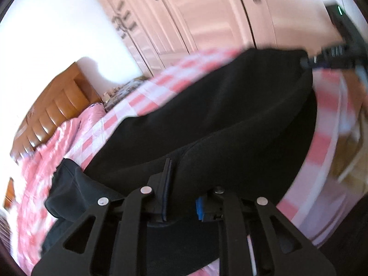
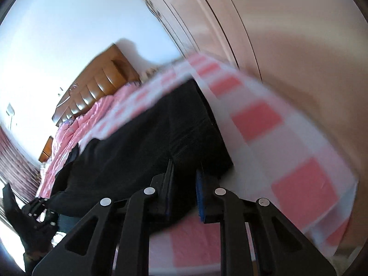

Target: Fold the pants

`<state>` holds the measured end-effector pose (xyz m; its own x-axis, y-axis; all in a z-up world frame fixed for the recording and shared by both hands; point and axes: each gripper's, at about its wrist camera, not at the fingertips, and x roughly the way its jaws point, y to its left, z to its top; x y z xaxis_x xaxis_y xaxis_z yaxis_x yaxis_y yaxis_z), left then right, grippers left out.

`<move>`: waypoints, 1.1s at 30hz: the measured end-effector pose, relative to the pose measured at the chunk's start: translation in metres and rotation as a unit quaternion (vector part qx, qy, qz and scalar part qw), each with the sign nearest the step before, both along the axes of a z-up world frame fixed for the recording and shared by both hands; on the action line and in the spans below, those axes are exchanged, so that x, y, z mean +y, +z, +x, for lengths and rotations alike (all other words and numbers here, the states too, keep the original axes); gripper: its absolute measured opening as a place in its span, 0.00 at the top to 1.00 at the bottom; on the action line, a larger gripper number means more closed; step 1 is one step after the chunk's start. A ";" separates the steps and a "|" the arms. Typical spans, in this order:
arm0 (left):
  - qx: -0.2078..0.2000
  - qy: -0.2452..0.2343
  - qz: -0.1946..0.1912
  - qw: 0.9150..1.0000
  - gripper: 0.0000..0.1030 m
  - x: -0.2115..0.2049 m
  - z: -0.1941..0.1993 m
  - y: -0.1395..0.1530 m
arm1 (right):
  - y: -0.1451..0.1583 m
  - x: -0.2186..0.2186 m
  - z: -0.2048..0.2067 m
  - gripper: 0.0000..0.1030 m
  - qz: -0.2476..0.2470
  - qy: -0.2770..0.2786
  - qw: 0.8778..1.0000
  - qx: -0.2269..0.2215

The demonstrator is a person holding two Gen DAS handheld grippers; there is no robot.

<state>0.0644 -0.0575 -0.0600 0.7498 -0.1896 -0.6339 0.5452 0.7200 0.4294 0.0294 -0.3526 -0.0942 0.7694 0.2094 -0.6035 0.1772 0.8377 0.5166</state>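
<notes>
The black pants (image 1: 207,119) lie on a pink and white checked bed sheet (image 1: 128,105). My left gripper (image 1: 184,184) is shut on a fold of the pants, with the cloth bunched between its fingers. In the right wrist view the pants (image 2: 147,142) run from the left edge to my right gripper (image 2: 185,184), whose jaws are shut on the pants' near corner. The right gripper also shows at the top right of the left wrist view (image 1: 333,57), at the far end of the pants. The left gripper shows at the lower left of the right wrist view (image 2: 39,209).
A wooden headboard (image 1: 57,108) stands at the bed's far end, with a pink quilt (image 1: 43,161) below it. A pale wardrobe (image 1: 195,18) runs along the far side of the bed. The bed's edge (image 2: 322,184) drops off at the right.
</notes>
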 end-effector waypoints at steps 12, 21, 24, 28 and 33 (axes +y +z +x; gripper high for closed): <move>0.023 0.012 0.011 1.000 0.84 0.013 -0.009 -0.018 | -0.009 -0.002 -0.006 0.84 0.041 0.020 0.999 -0.007; 0.031 0.012 0.011 0.999 0.82 0.018 -0.011 -0.028 | -0.003 0.006 -0.002 0.83 0.014 0.026 1.000 0.001; 0.031 0.012 0.012 0.999 0.76 0.020 -0.012 -0.026 | 0.005 0.011 -0.004 0.60 -0.021 0.041 0.999 0.013; 0.020 0.004 0.007 1.000 0.35 0.027 -0.021 -0.015 | 0.032 0.024 -0.028 0.21 -0.113 0.028 0.993 -0.015; 0.029 -0.003 -0.009 1.000 0.33 0.036 -0.021 -0.010 | 0.056 0.093 -0.038 0.26 -0.196 0.157 0.965 -0.077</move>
<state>0.0439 -0.0212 -0.0704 0.7105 -0.2053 -0.6730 0.5729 0.7241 0.3840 -0.0089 -0.2600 -0.0384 0.7918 0.2247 -0.5679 -0.1700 0.9742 0.1484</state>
